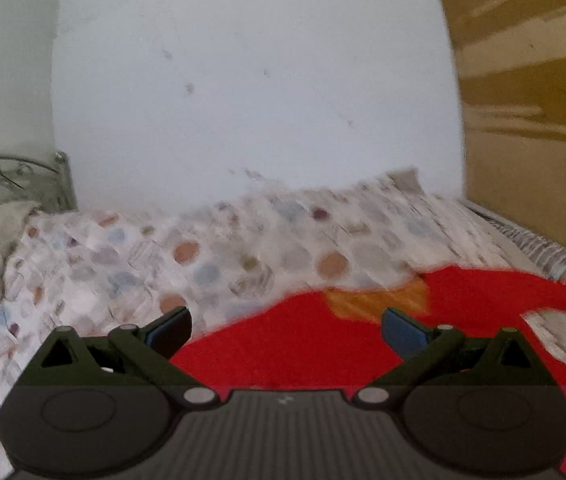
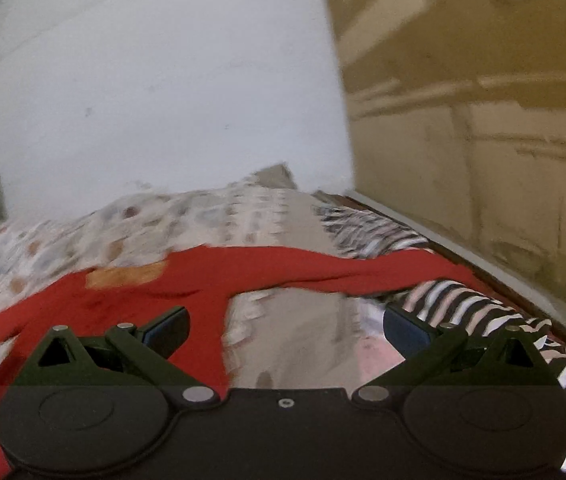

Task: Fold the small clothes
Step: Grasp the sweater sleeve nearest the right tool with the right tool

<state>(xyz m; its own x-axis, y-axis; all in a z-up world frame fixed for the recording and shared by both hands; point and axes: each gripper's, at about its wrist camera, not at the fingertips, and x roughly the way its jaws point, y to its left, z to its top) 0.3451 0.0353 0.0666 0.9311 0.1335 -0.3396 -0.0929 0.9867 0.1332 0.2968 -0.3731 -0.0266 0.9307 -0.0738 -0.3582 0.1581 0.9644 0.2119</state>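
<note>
Both sets of jaws stand apart, gripping nothing. I see the red garment [image 1: 323, 344] spread on the bed [image 1: 123, 264], directly under and ahead of my left gripper [image 1: 286, 330]. From my right gripper [image 2: 286, 330] it lies left and ahead, one sleeve [image 2: 363, 272] running crosswise. Left is nearer.

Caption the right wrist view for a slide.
Open right claw above a red garment spread on a dotted bedspread, striped fabric beside it.

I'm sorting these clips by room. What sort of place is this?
Most likely a bedroom: a bed with a spotted bedsheet, a metal bed frame against a plain wall, and a red garment spread out on it.
</note>
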